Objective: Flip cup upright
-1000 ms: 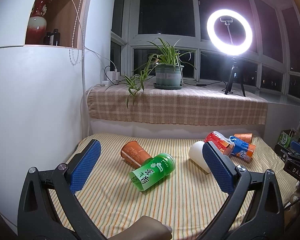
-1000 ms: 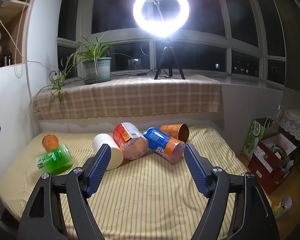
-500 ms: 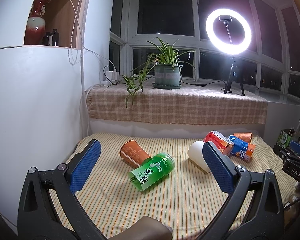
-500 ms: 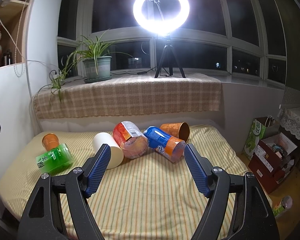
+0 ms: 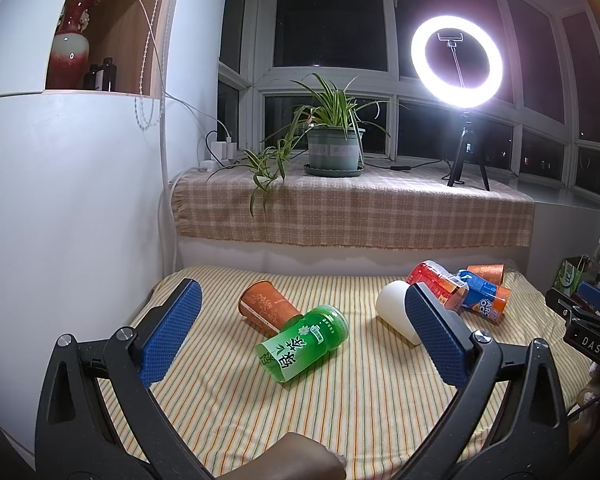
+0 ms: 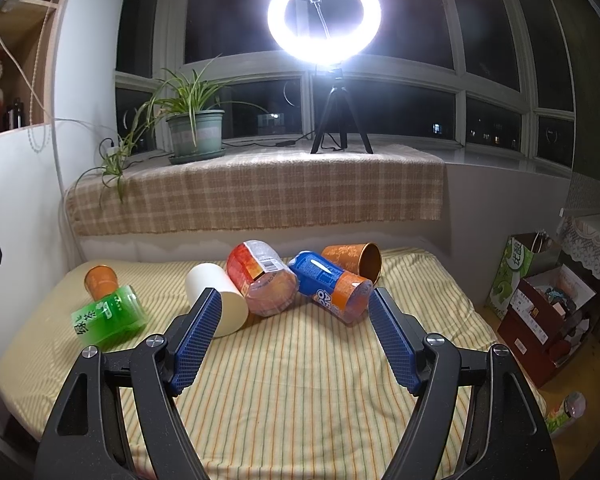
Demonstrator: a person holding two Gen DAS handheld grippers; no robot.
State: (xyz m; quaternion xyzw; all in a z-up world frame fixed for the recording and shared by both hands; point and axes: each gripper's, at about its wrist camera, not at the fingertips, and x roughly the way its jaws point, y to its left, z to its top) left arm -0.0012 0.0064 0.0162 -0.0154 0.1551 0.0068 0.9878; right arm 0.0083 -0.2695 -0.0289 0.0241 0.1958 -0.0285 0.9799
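Note:
Several cups lie on their sides on the striped cloth table. In the left wrist view a green cup and a brown patterned cup lie centre, a white cup to the right, then a red cup, a blue-orange cup and an orange cup. My left gripper is open and empty, short of the green cup. My right gripper is open and empty, just short of the red cup, white cup and blue-orange cup.
A checked-cloth sill behind the table holds a potted plant and a ring light on a tripod. A white cabinet wall stands left. Boxes and bags sit on the floor at right.
Both grippers have drifted very slightly; the view barely shifts. The cups have not moved.

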